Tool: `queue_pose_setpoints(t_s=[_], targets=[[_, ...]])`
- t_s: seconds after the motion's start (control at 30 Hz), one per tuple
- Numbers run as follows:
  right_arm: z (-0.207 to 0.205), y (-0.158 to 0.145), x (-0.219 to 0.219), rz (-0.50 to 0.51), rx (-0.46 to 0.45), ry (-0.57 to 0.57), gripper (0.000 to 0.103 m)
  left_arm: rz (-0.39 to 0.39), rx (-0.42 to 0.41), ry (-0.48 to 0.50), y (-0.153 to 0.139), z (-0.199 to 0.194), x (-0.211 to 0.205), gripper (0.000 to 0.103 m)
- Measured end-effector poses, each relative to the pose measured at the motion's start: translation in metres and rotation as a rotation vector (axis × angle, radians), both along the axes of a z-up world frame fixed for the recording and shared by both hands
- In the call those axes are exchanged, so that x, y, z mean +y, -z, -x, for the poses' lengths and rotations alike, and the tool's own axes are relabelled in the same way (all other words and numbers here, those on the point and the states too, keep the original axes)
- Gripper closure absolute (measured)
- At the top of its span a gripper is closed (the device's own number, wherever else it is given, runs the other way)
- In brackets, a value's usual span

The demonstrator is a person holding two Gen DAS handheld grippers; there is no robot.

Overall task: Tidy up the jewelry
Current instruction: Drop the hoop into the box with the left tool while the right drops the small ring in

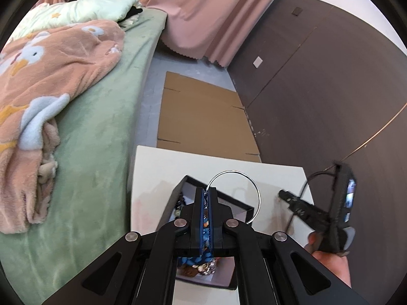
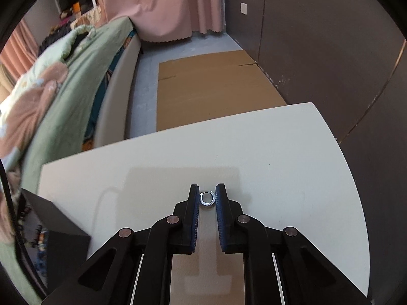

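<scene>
The small silver ring [image 2: 206, 199] looks light, rigid and slippery, best pinched across its outer rim; it sits between the right gripper [image 2: 206, 195] fingers, which stand narrowly apart against its sides, just above the worktop [image 2: 279, 152]. The left gripper [image 1: 206, 198] is fully closed on the rim of a large thin hoop [image 1: 250, 185] above the open jewelry box [image 1: 178, 193].

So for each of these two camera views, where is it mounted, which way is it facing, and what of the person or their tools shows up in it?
Left wrist view: sits on the left gripper, looking down its shut fingers, which pinch a large silver hoop over a black box; the other tool and a hand show at right.
Right wrist view: sits on the right gripper, looking down at a small silver ring between its fingers.
Shared: white table, black box, green bed, pink curtain, floor cardboard.
</scene>
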State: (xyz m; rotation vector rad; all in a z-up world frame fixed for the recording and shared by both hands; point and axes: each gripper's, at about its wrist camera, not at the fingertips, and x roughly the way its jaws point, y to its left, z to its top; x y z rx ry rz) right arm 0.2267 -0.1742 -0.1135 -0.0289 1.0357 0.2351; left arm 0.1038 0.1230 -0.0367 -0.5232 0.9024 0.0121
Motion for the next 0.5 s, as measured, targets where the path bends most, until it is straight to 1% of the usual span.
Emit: queue_pose_setpoints(t_s=[0.07, 0.13, 0.2, 0.23, 0.3, 0.33, 0.37, 0.43, 0.5], targets=[[0.005, -0.01, -0.003, -0.026, -0.018, -0.003, 0.089, 0.006, 0.014, 0.008, 0.002, 0.001, 0.0, 0.101], [0.009, -0.016, -0.004, -0.074, -0.023, -0.011, 0.089, 0.029, 0.022, 0.016, 0.004, 0.002, 0.0, 0.101], [0.016, -0.023, -0.005, -0.11, -0.028, -0.023, 0.089, 0.065, 0.039, 0.013, 0.007, 0.002, 0.0, 0.099], [0.018, -0.026, -0.004, -0.118, -0.031, -0.029, 0.089, 0.077, 0.048, 0.011, 0.008, 0.002, -0.001, 0.096], [0.024, -0.031, -0.003, -0.144, -0.039, -0.044, 0.089, 0.106, 0.071, 0.0, 0.012, 0.003, 0.001, 0.079], [0.028, -0.033, -0.002, -0.16, -0.044, -0.053, 0.089, 0.113, 0.071, -0.01, 0.012, 0.004, 0.001, 0.058], [0.033, -0.037, -0.002, -0.177, -0.051, -0.062, 0.089, 0.121, 0.062, -0.025, 0.01, 0.007, 0.003, 0.043], [0.041, -0.043, 0.001, -0.203, -0.06, -0.08, 0.089, 0.128, 0.03, -0.051, 0.005, 0.013, 0.007, 0.037], [0.049, -0.05, 0.005, -0.243, -0.069, -0.105, 0.089, 0.126, 0.013, -0.059, 0.0, 0.018, 0.01, 0.037]])
